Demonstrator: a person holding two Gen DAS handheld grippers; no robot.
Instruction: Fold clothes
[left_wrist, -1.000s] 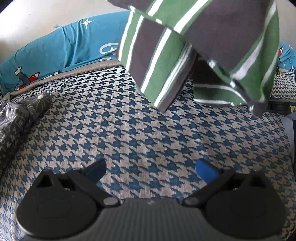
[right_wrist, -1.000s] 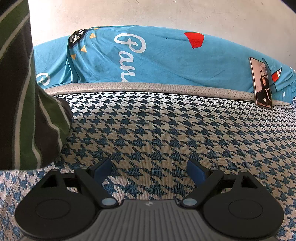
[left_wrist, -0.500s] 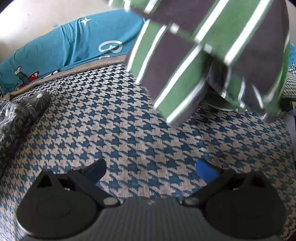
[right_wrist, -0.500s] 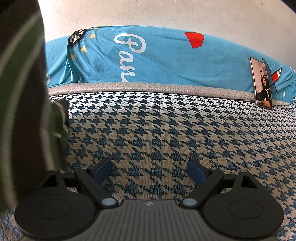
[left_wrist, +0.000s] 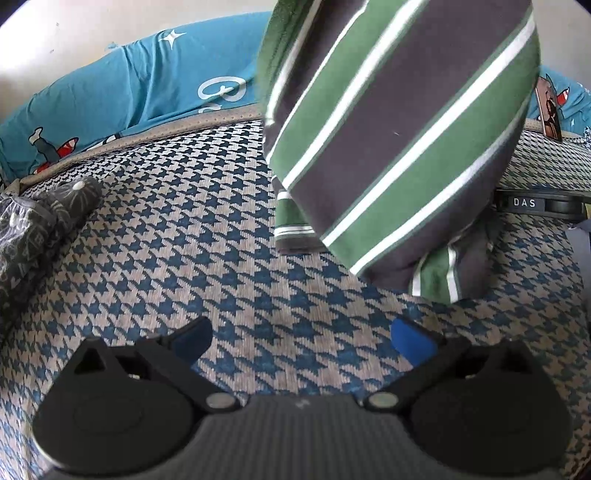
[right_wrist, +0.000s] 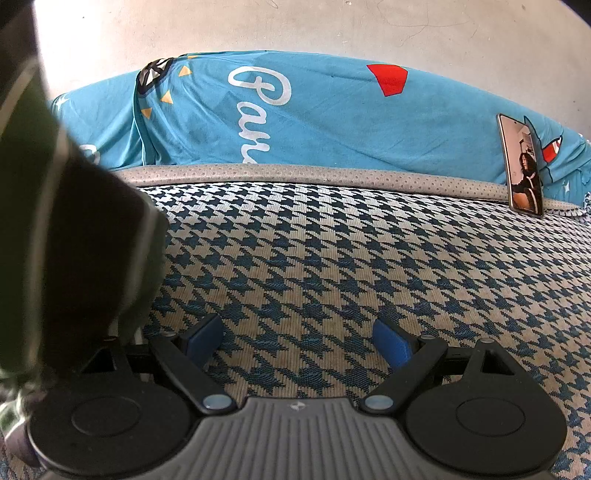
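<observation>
A green, grey and white striped garment (left_wrist: 391, 147) hangs in the air over the houndstooth bed cover (left_wrist: 221, 258), its lower end touching the cover ahead and right of my left gripper (left_wrist: 301, 341). That gripper is open and holds nothing. What carries the garment is out of view. In the right wrist view the same garment (right_wrist: 66, 240) fills the left side as a dark blurred mass, draping against the left finger mount. My right gripper (right_wrist: 295, 338) rests low over the cover, open and empty.
A grey patterned bundle in clear plastic (left_wrist: 37, 229) lies at the left. A blue printed pillow (right_wrist: 314, 118) lines the back by the wall. A phone (right_wrist: 521, 164) leans upright at the back right. Part of the other gripper, marked DAS (left_wrist: 532, 204), shows at the right.
The striped garment has swung down and toward both grippers, growing larger in the left wrist view and covering more of the left side in the right wrist view. Neither gripper has moved.
</observation>
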